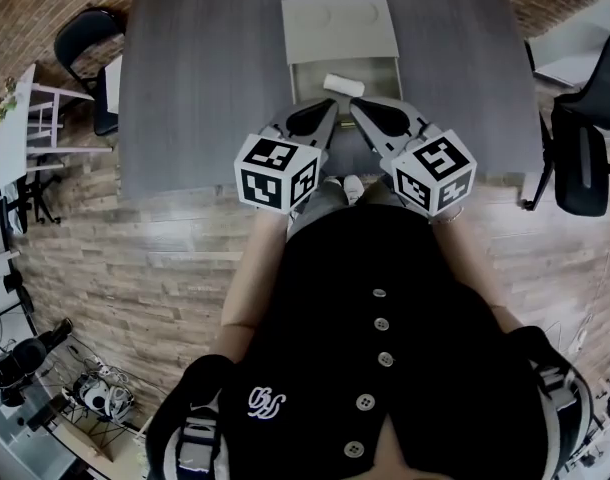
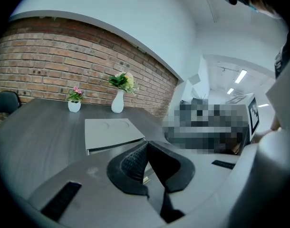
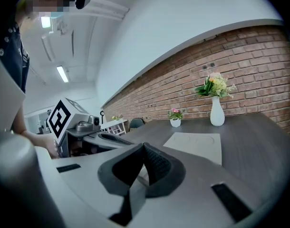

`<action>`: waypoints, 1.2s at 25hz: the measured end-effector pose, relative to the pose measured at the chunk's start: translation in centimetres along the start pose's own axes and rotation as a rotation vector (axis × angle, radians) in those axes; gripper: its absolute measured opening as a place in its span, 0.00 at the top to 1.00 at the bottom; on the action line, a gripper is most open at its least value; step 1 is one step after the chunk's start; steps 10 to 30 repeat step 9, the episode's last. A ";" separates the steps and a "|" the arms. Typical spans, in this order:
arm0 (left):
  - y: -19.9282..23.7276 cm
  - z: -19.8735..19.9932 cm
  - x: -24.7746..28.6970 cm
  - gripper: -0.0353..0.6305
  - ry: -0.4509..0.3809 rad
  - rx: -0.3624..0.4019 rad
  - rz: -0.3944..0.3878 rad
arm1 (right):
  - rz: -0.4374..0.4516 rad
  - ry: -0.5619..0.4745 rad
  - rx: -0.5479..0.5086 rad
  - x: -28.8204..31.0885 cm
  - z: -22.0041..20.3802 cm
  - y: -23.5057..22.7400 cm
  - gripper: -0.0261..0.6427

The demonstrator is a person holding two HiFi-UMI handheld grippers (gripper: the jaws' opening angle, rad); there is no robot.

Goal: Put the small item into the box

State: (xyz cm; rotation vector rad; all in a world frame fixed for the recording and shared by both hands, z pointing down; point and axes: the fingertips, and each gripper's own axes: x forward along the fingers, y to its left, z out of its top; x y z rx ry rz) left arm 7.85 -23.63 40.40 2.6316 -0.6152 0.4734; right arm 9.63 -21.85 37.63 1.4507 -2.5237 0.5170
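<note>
Jaws together: left gripper (image 2: 146, 146), right gripper (image 3: 144, 148).

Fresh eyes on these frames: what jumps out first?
The black-and-white marker cubes on the left claw and right claw, side by side at the near edge of the grey wooden table, both shut and empty. Just beyond them, the small white roll-shaped item lies in the open pale grey box.

Small item (image 1: 343, 84) in box (image 1: 305, 76) on table (image 1: 195, 88) (lid (image 1: 339, 26) behind)
</note>
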 end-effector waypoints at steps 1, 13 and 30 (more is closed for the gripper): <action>0.0 0.0 0.0 0.93 0.000 -0.002 -0.003 | 0.000 -0.001 0.002 0.0 0.0 0.0 0.96; 0.2 0.3 0.6 0.93 0.013 0.025 0.000 | -0.012 -0.003 0.010 0.2 0.1 -0.7 0.96; 0.2 0.3 0.6 0.93 0.013 0.025 0.000 | -0.012 -0.003 0.010 0.2 0.1 -0.7 0.96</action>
